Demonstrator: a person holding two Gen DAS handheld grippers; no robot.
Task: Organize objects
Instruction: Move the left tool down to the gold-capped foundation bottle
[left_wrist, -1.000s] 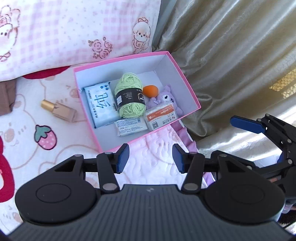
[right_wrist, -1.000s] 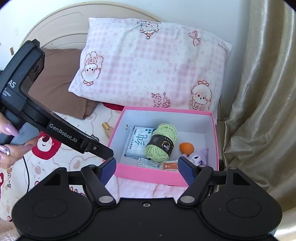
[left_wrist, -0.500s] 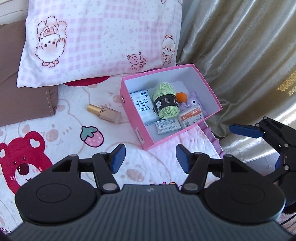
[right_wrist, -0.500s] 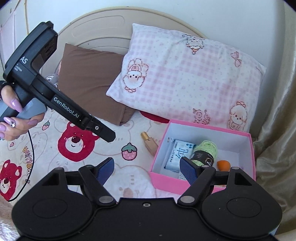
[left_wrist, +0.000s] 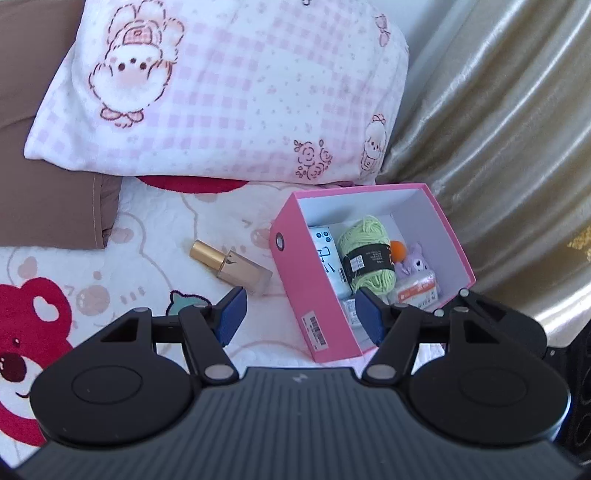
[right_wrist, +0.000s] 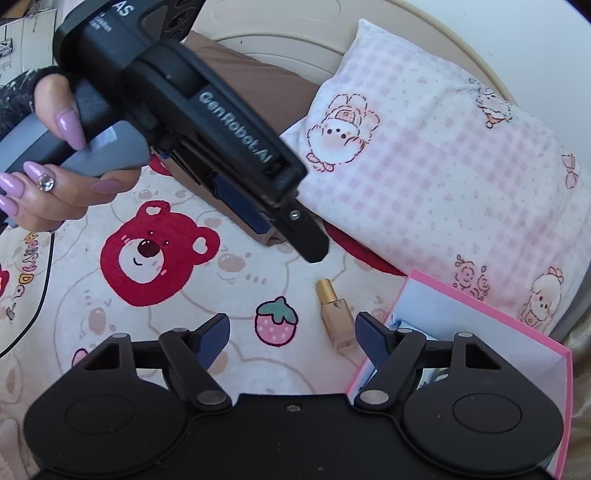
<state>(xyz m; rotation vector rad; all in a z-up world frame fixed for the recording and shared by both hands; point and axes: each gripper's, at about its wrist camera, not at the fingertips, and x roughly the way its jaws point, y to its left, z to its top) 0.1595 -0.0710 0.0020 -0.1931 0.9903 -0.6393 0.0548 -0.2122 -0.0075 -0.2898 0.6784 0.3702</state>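
Bottle: a small perfume-style bottle (left_wrist: 232, 266) with a gold cap lies on its side on the bedspread (left_wrist: 147, 236), just ahead of the left tool (left_wrist: 298, 316) and just beside the pink box (left_wrist: 295, 291), apart from its wall.
Left tool: jaws part open and just now widening, nothing between them; the box's near corner sits ahead of the gap.
Right tool: the right tool (right_wrist: 292, 335) has jaws part open and just now narrowing, holding nothing; the bottle lies ahead, close to its right-hand finger.
Box: open-topped, ahead and to the right of both tools, holding a green yarn ball (left_wrist: 367, 254), a tissue pack (left_wrist: 330, 264), a small orange ball (left_wrist: 398, 251), a purple plush toy (left_wrist: 415, 264) and flat packets.
Hand: a hand (right_wrist: 55, 177) with long pink nails grips the left tool's handle.
Pillow: a pink checked pillow (left_wrist: 229, 88) lies beyond the box.
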